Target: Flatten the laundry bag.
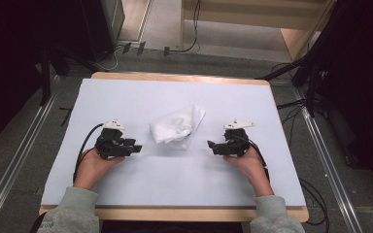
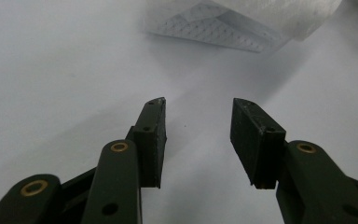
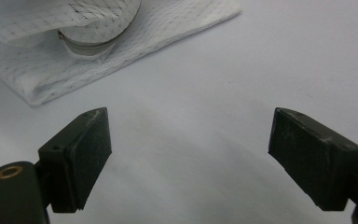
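A crumpled white mesh cloth (image 1: 177,125) lies on the white table top (image 1: 175,92), a little beyond the midpoint between my two grippers. My left gripper (image 1: 135,148) rests low on the table to the cloth's left, jaws open and empty. The right gripper (image 1: 211,144) sits to the cloth's right, jaws also open and empty. In the left gripper view the cloth (image 2: 242,21) lies ahead of the left gripper (image 2: 198,135). In the right gripper view the cloth (image 3: 88,42) is at upper left, with a zipper-like edge showing; the right gripper (image 3: 189,158) gapes wide.
The table has a wooden rim (image 1: 175,213) at the near side. Cables (image 1: 315,204) trail on the floor to the right, metal rails (image 1: 14,165) run along the floor, and dark stands (image 1: 311,73) rise at the far right.
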Tool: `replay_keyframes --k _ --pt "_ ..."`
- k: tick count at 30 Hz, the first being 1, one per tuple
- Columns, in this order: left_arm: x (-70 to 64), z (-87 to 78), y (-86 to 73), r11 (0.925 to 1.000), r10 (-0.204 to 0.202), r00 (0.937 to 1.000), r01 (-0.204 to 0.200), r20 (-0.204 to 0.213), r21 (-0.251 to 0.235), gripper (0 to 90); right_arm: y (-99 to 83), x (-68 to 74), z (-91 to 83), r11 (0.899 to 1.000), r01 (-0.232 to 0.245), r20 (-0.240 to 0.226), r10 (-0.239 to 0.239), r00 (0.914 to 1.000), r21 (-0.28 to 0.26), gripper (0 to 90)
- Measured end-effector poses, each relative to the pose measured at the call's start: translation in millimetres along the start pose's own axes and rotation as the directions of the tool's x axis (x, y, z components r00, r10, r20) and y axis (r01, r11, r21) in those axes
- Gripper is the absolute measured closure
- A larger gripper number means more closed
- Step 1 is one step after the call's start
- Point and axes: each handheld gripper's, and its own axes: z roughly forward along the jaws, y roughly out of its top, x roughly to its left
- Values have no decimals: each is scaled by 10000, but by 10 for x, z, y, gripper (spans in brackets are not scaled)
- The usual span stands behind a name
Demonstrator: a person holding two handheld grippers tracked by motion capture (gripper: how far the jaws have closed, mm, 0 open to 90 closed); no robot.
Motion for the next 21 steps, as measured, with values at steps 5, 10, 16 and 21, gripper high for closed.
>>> replay_keyframes --k 5,10,16,21 --pt "27 18 -3 9999 26 10000 -27 32 148 458 3 15 -16 10000 11 -198 -11 9998 -3 193" --pt "56 27 10 9998 -178 9998 178 68 46 384 23 53 -2 10000 2 -446 1 9990 55 260" --pt "57 43 36 9995 -328 9993 327 186 36 364 40 127 -1 9998 162 -741 -150 9971 154 349" --pt "52 76 56 9993 -301 9991 295 306 213 354 48 141 -25 9998 161 -917 -150 9957 114 369"
